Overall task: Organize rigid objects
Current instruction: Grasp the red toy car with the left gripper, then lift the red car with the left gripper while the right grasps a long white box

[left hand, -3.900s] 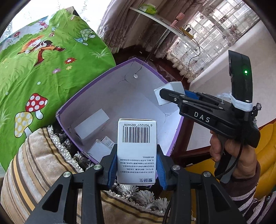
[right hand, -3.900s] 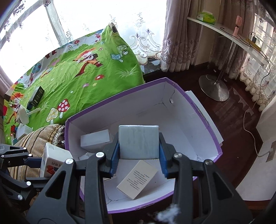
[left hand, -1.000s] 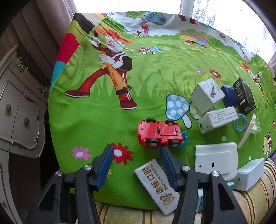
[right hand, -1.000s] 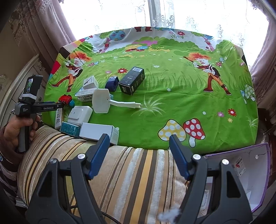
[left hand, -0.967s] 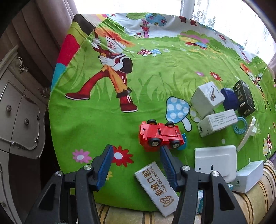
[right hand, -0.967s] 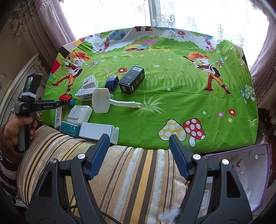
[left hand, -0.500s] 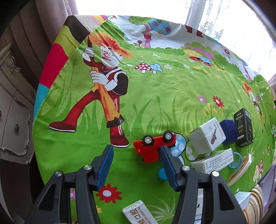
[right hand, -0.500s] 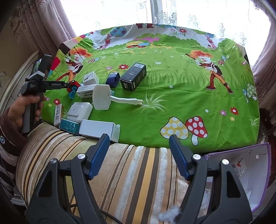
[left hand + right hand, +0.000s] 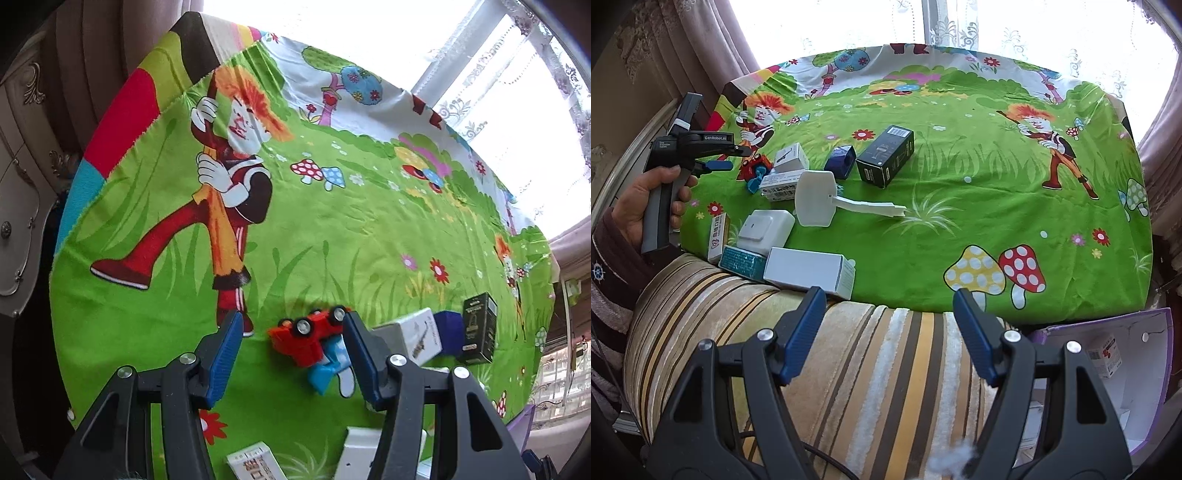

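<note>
By the left edge of the cloth (image 9: 960, 184) the left gripper (image 9: 291, 354) hung with its jaws well apart and nothing between them, the red car (image 9: 308, 339) lying tipped on its side just ahead, nearer the right finger than the left and partly over a small blue piece (image 9: 327, 369). The car looked like light, hard plastic, stiff enough to take a firm squeeze; its wheels (free to turn, most likely) would make poor purchase, so the flat flanks of the body seemed the better place to pinch. Right of it stood a cluster of boxes, a white box (image 9: 413, 336) closest, which left little room for the right finger. Over the striped cushion (image 9: 849, 362) at the near edge the right gripper (image 9: 890, 332) also stood wide open and empty, with the purple bin (image 9: 1156, 369) past the cloth's near right corner.
</note>
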`<state>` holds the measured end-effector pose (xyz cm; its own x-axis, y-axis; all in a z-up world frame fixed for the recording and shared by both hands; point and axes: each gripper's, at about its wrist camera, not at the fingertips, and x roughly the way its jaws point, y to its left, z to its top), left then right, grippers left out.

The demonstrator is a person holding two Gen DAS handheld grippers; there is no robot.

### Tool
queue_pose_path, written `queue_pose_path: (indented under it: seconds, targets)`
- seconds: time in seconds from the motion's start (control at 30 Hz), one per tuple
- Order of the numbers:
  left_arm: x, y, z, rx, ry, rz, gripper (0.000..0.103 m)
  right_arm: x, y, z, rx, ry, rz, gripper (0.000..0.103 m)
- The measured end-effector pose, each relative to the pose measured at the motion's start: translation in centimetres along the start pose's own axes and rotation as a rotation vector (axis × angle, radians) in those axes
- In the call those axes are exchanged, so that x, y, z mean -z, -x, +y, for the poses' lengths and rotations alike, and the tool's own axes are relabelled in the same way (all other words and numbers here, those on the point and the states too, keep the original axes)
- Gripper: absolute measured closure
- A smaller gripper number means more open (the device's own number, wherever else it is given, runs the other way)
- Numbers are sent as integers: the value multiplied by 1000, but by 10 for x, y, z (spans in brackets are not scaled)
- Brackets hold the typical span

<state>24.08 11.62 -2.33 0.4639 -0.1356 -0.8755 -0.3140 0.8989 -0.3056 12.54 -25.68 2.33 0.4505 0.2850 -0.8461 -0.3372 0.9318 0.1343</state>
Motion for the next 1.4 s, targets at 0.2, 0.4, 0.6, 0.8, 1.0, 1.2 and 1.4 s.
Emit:
queue_pose_path:
  seconds: [0.2, 0.4, 0.6, 0.8, 1.0, 1.2, 1.4]
  targets:
    - [28, -6, -19, 8, -47, 58, 55, 2, 0, -1, -14, -10, -1, 29]
    - [34, -21, -27, -14, -80, 80, 63, 2, 1, -5, -15, -29, -4, 29]
    - [35, -25, -30, -61, -146, 62, 87, 2, 0, 2, -16, -1, -1, 29]
    - [44, 13, -29, -81, -183, -30, 89, 1, 1, 4, -11, 5, 1, 29]
    - [54, 35, -30, -55, -188, -67, 89, -4, 2, 11, -23, 15, -2, 29]
    - [58, 48, -36, -75, -214, -113, 90, -10, 1, 25, -31, 50, 2, 29]
    - [62, 51, -31, -53, -196, -120, 90, -21, -17, 38, -58, 50, 58, 26]
